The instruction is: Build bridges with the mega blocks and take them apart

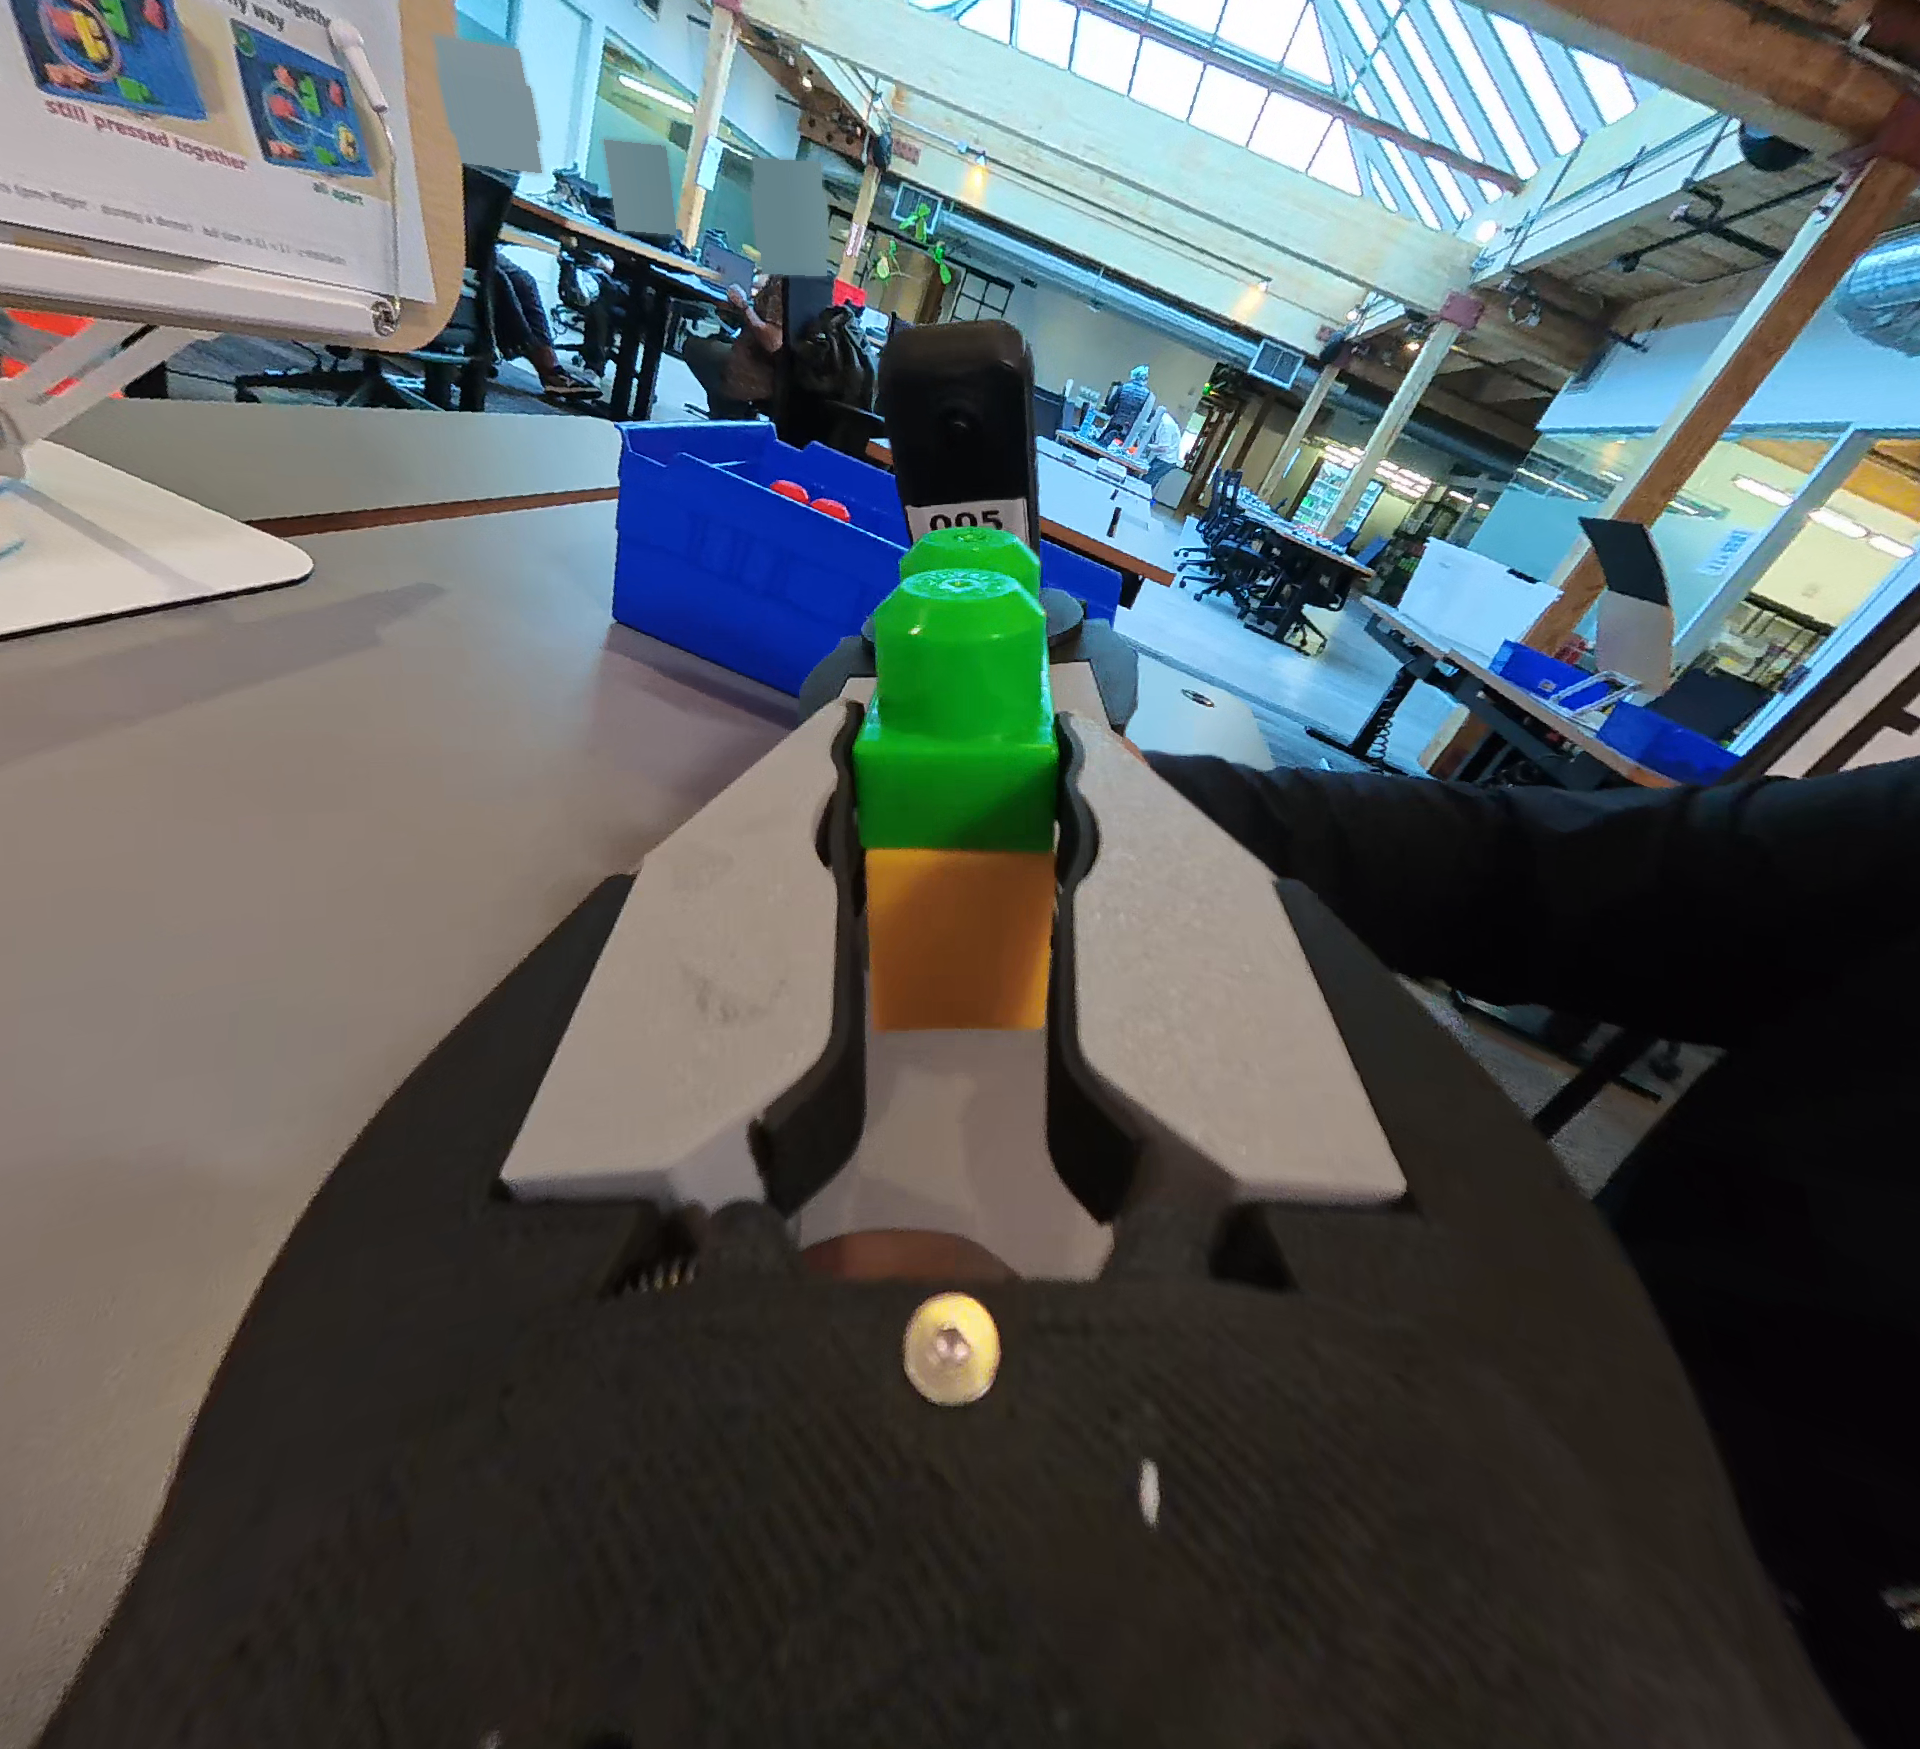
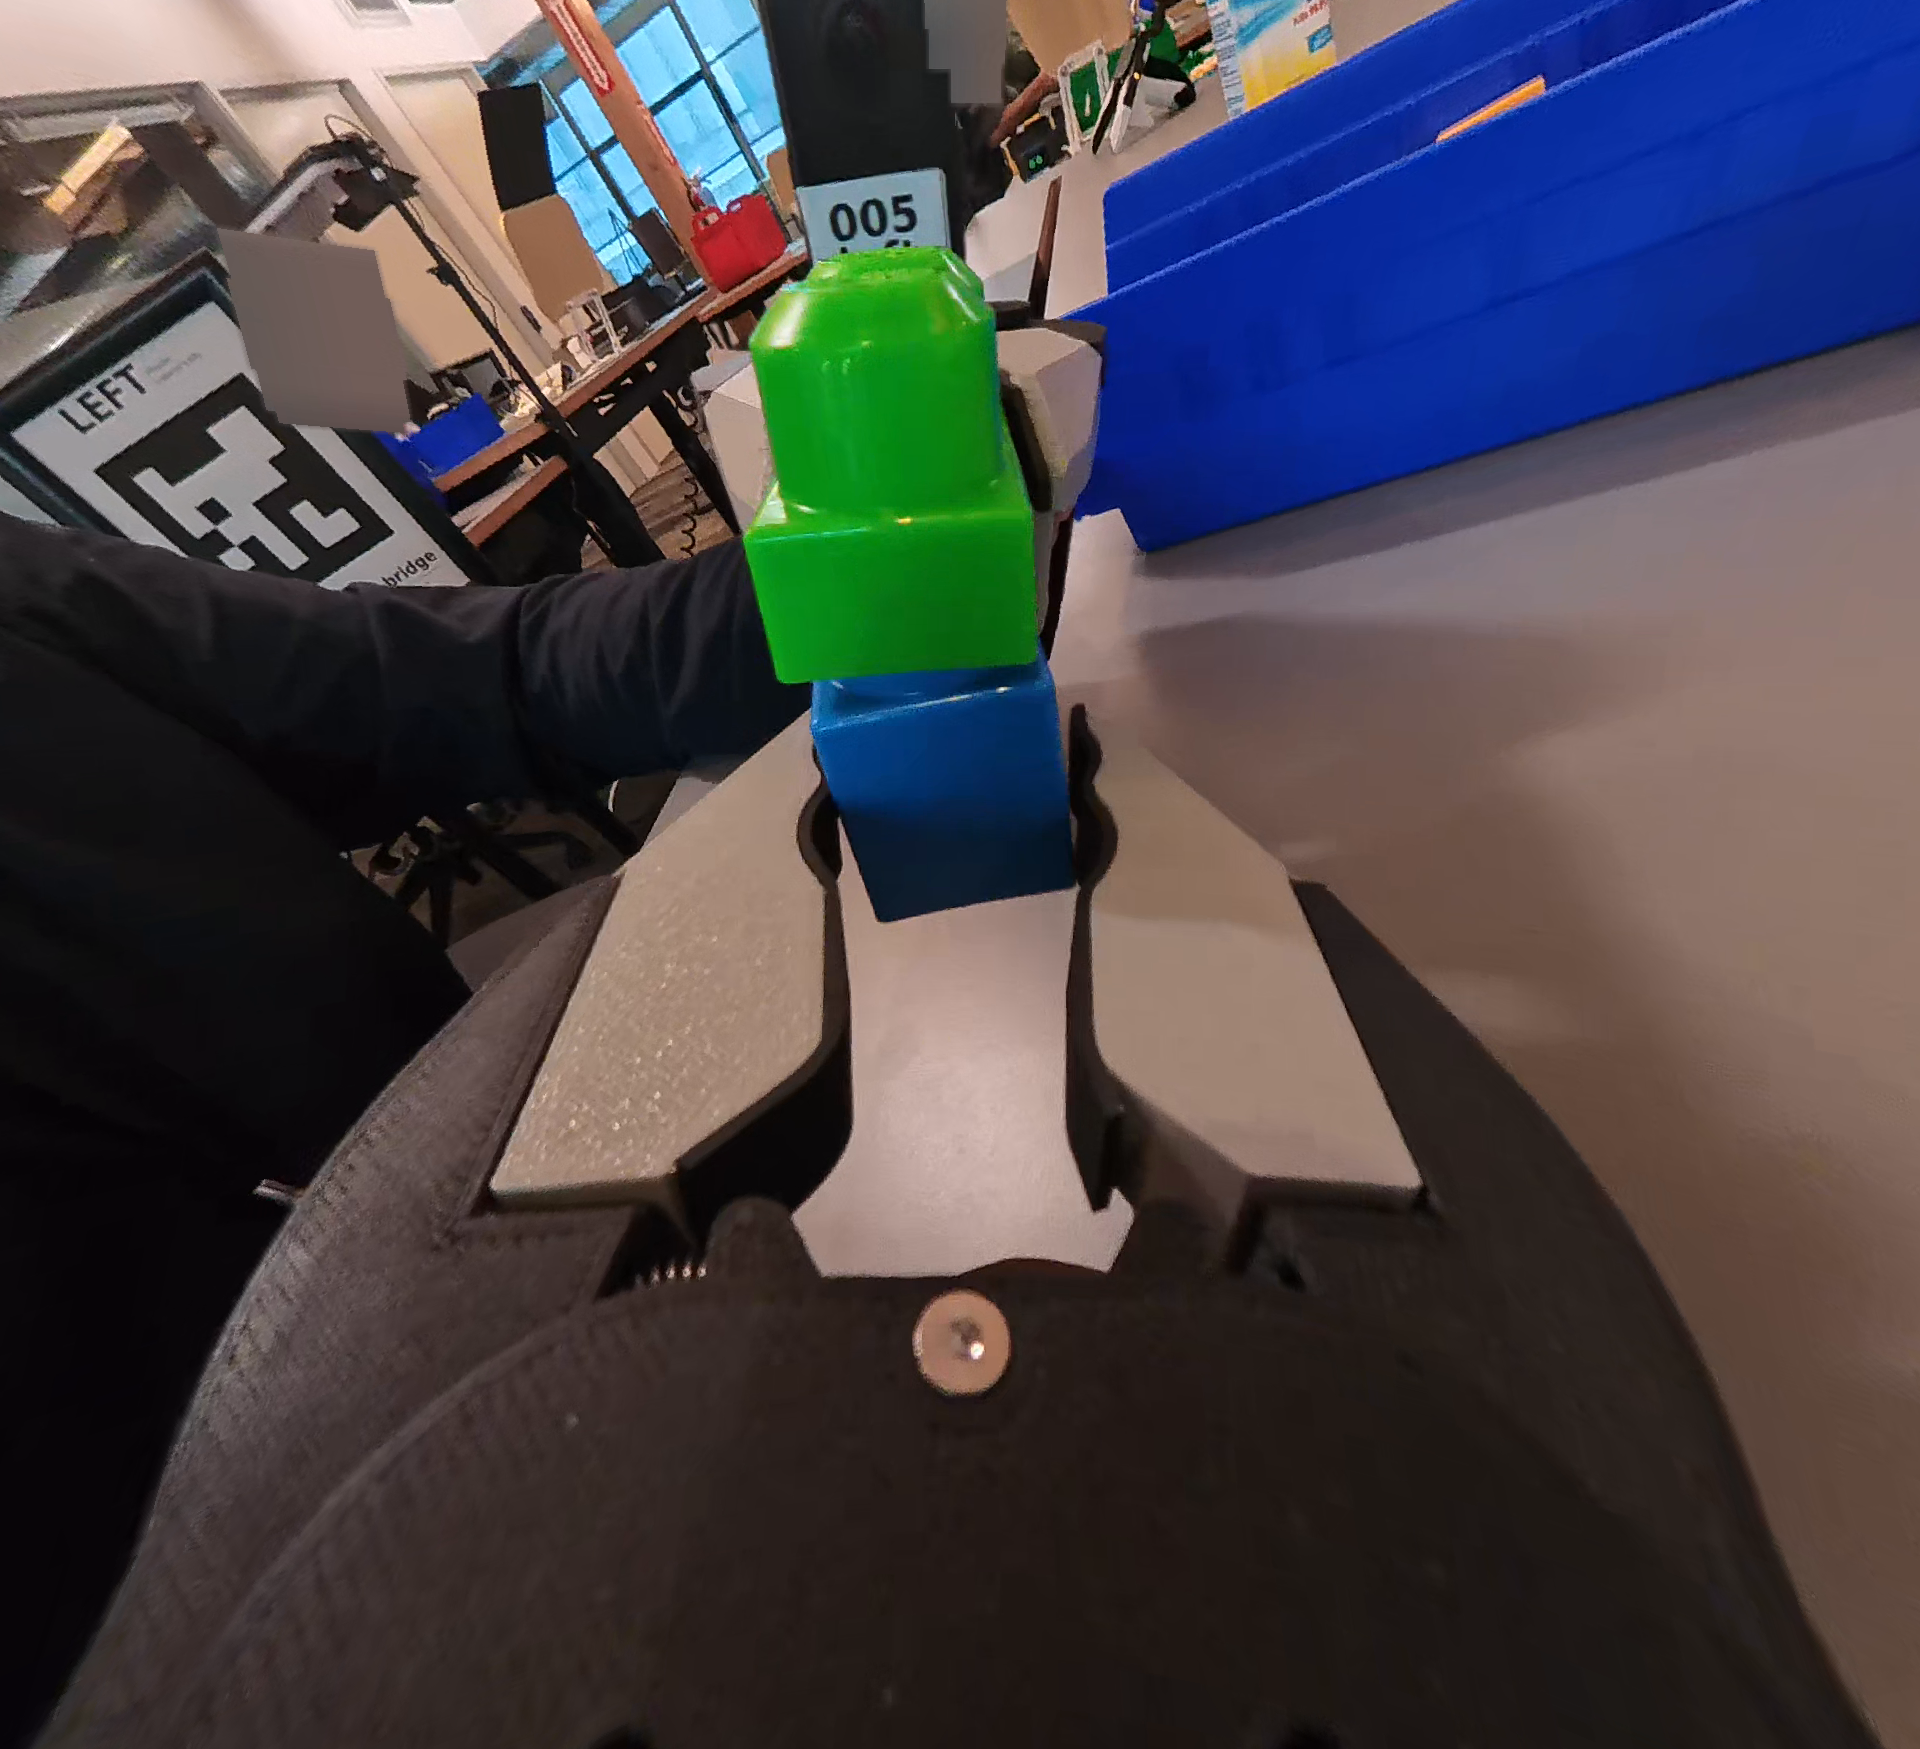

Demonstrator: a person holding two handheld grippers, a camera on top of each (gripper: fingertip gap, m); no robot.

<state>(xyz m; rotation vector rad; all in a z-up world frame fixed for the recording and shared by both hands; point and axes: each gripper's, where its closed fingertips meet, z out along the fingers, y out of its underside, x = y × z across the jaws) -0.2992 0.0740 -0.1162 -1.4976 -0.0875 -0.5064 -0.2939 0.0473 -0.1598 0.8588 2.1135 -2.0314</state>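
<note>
Blocks form a small bridge held in the air between both grippers: a green block (image 1: 951, 723) spans a yellow block (image 1: 956, 936) and a blue block (image 2: 951, 800). The left gripper (image 1: 954, 858) is clamped on the yellow end, the right gripper (image 2: 951, 826) on the blue one. Each view hides the far leg. A blue bin (image 1: 748, 577) on the worktop (image 1: 312, 816) holds red pieces (image 1: 810, 499), mostly cut off by its wall.
</note>
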